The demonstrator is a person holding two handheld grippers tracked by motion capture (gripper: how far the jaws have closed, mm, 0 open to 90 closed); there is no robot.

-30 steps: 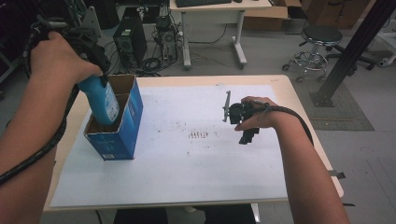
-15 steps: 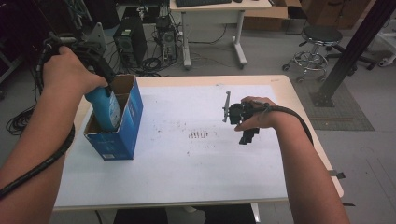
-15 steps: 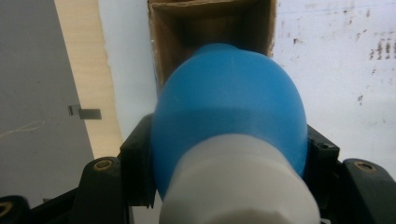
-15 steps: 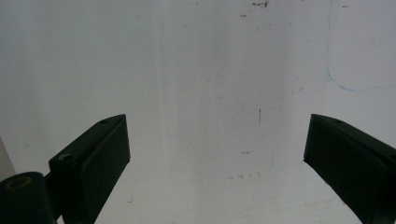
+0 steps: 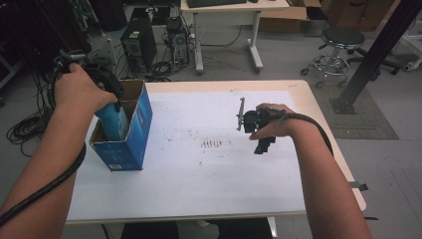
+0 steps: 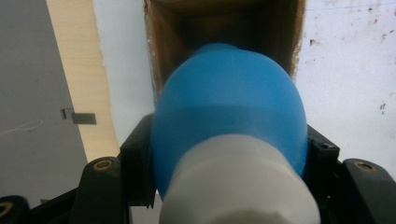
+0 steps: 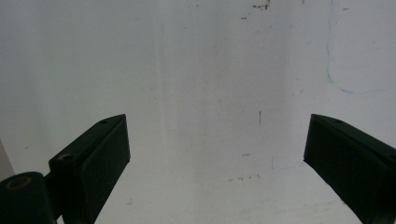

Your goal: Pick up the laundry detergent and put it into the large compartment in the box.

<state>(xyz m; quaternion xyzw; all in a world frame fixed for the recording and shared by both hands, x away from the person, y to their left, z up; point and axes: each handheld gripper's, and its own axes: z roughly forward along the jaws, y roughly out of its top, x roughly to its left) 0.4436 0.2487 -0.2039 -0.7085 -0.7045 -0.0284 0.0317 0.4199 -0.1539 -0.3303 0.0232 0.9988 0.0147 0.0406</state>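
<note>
A blue bottle (image 6: 229, 107) with a white end (image 6: 238, 182) sits between the jaws of my left gripper (image 6: 229, 144), which is shut on it. In the high view the bottle (image 5: 115, 122) hangs partly inside an open blue cardboard box (image 5: 135, 137) at the table's left, under my left gripper (image 5: 110, 104). The left gripper view looks past the bottle into the brown inside of the box (image 6: 177, 28). My right gripper (image 5: 263, 143) hovers over the right half of the table. Its jaws stand wide apart in the right gripper view (image 7: 217, 149), with nothing between them.
A white sheet (image 5: 209, 174) with small dark stains (image 5: 212, 144) covers the wooden table (image 5: 323, 124). Behind the table stand a computer tower (image 5: 137, 45), a desk (image 5: 224, 10) and a stool (image 5: 341, 45). A black cable (image 5: 45, 189) trails along my left forearm.
My left hand has sunk, bringing the blue bottle deeper into the blue box. The right hand and its gripper have kept still.
</note>
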